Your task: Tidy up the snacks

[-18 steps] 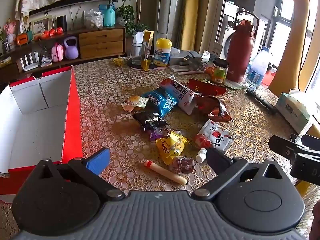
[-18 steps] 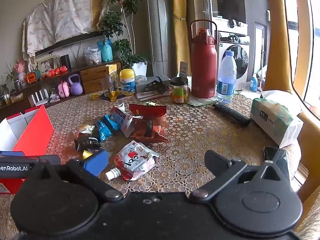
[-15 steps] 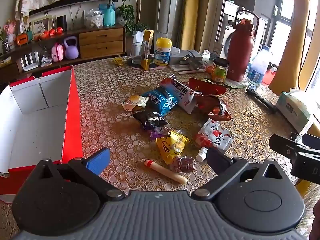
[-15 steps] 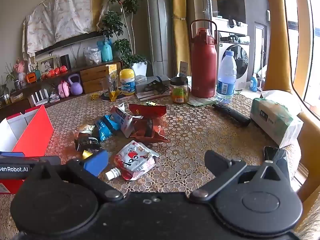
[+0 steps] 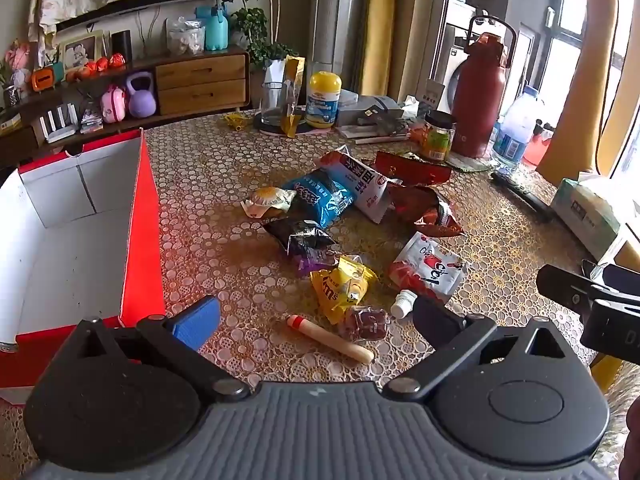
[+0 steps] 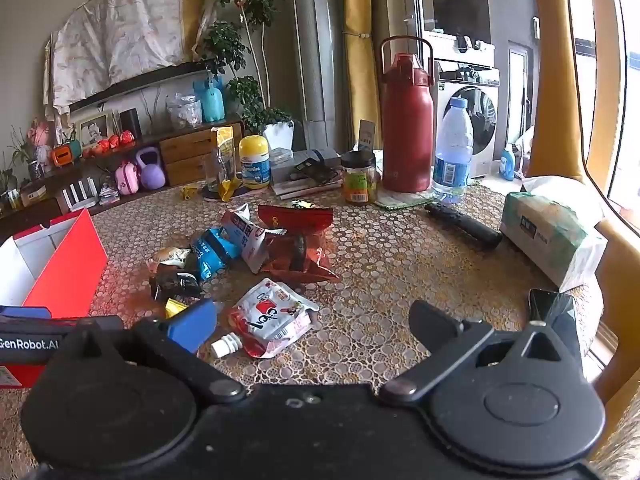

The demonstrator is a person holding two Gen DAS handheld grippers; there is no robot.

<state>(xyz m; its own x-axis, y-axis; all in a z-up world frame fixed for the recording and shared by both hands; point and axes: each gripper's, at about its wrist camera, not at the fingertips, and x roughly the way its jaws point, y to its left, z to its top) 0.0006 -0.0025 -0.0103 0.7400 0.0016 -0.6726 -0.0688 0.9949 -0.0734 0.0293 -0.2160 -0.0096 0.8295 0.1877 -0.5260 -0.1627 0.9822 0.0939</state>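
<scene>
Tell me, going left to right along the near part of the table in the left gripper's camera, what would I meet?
Red box → sausage stick → yellow candy packet → white spouted pouch → tissue pack.

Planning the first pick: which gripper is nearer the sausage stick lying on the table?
Left. The sausage stick lies just ahead of the open left gripper, between its fingers' line. The right gripper sits further right, over the white spouted pouch; the stick isn't in its view.

Snack packets point(image 5: 332, 200) scattered flat mid-table, open red box point(image 5: 140, 216) beside
</scene>
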